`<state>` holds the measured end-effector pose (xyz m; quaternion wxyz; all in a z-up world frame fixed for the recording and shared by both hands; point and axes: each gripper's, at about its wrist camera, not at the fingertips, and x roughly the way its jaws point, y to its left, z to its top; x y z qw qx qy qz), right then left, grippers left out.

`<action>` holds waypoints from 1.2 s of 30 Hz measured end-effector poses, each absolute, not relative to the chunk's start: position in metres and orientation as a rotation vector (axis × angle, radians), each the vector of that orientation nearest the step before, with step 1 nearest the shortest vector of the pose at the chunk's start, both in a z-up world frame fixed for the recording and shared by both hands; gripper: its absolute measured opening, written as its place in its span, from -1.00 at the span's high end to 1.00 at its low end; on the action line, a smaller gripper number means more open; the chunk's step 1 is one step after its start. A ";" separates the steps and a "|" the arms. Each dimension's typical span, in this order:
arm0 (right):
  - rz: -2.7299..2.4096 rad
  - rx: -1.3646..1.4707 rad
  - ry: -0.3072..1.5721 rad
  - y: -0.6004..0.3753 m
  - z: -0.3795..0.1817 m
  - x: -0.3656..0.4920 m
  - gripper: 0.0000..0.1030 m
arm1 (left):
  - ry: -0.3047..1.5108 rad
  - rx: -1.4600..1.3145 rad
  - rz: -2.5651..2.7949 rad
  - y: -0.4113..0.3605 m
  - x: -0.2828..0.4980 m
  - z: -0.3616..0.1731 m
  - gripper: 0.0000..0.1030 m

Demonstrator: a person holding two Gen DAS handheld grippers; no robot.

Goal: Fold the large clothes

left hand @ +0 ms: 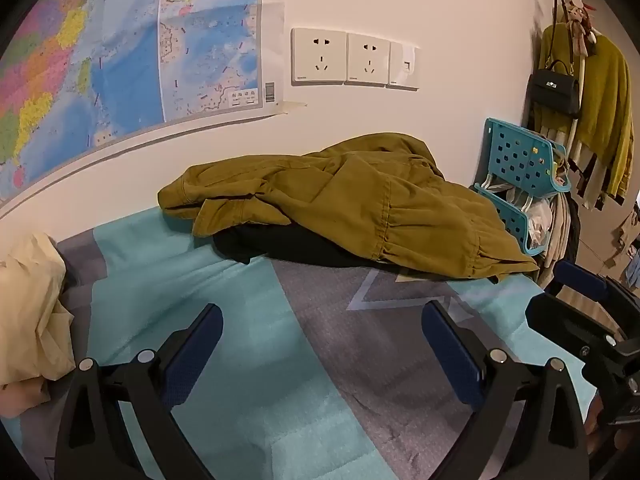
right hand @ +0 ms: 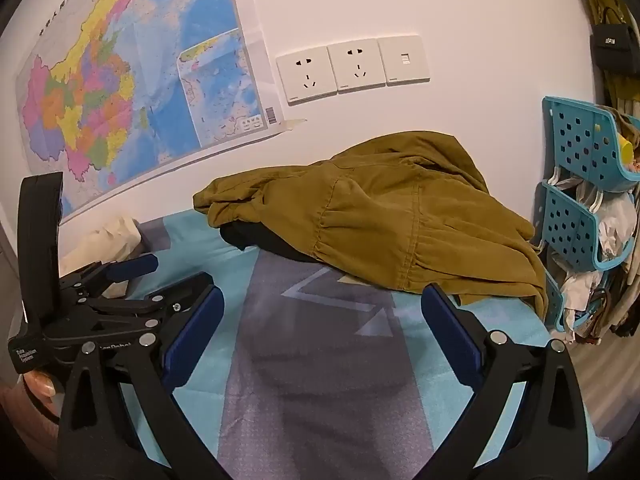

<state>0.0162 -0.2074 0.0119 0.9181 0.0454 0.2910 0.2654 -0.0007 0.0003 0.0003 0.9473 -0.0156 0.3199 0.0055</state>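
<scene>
Hand-held gripper [left hand: 322, 340] wide, tilted downward

Both wrist cameras look forward and slightly down along their open jaws, low over the bed [left hand: 256, 320], facing the far wall. Both views share the olive jacket [left hand: 360, 200], wall map [right hand: 120, 92], sockets [right hand: 332, 70] and turquoise rack [right hand: 576, 184]; the right view sits further right.

A jacket [left hand: 360, 200] lies on the bed [left hand: 248, 300] against the wall, below the sockets [left hand: 344, 58]; map [left hand: 120, 60] left, basket rack [left hand: 520, 176] right.
</scene>
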 end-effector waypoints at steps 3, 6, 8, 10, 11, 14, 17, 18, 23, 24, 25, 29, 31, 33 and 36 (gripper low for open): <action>0.550 0.096 0.603 -0.207 0.011 0.016 -0.89 | 0.654 -0.034 0.008 0.002 -0.001 0.000 -0.87; 0.552 0.100 0.609 -0.208 0.011 0.016 -0.89 | 0.650 -0.018 0.017 0.001 0.001 0.000 -0.87; 0.555 0.102 0.612 -0.208 0.011 0.017 -0.89 | 0.646 -0.015 0.017 -0.001 0.000 0.002 -0.87; 0.535 0.082 0.595 -0.203 0.010 0.014 -0.89 | 0.638 -0.015 0.023 -0.002 -0.002 0.003 -0.87; 0.535 0.081 0.596 -0.203 0.010 0.014 -0.89 | 0.640 -0.016 0.025 0.000 -0.001 0.001 -0.87; 0.536 0.085 0.594 -0.207 0.010 0.016 -0.89 | 0.641 -0.020 0.027 0.000 -0.002 0.003 -0.87; 0.541 0.075 0.600 -0.204 0.011 0.017 -0.89 | 0.644 -0.021 0.029 0.000 -0.001 0.003 -0.87; 0.541 0.075 0.601 -0.205 0.011 0.017 -0.89 | 0.643 -0.020 0.031 0.000 -0.001 0.003 -0.87; 0.543 0.071 0.597 -0.203 0.007 0.017 -0.89 | 0.641 -0.021 0.035 0.000 -0.001 0.003 -0.87; 0.544 0.071 0.596 -0.202 0.008 0.016 -0.89 | 0.640 -0.020 0.036 0.000 -0.001 0.003 -0.87; 0.545 0.072 0.596 -0.202 0.008 0.016 -0.89 | 0.641 -0.019 0.036 0.000 0.000 0.003 -0.87; 0.545 0.073 0.598 -0.203 0.008 0.017 -0.89 | 0.646 -0.022 0.035 0.002 0.001 0.003 -0.87; 0.543 0.071 0.597 -0.203 0.008 0.016 -0.89 | 0.646 -0.022 0.036 0.001 0.000 0.003 -0.87; 0.543 0.072 0.596 -0.204 0.008 0.016 -0.89 | 0.646 -0.021 0.038 0.001 0.000 0.002 -0.87; 0.544 0.071 0.597 -0.204 0.008 0.017 -0.89 | 0.646 -0.024 0.036 0.002 0.000 0.003 -0.87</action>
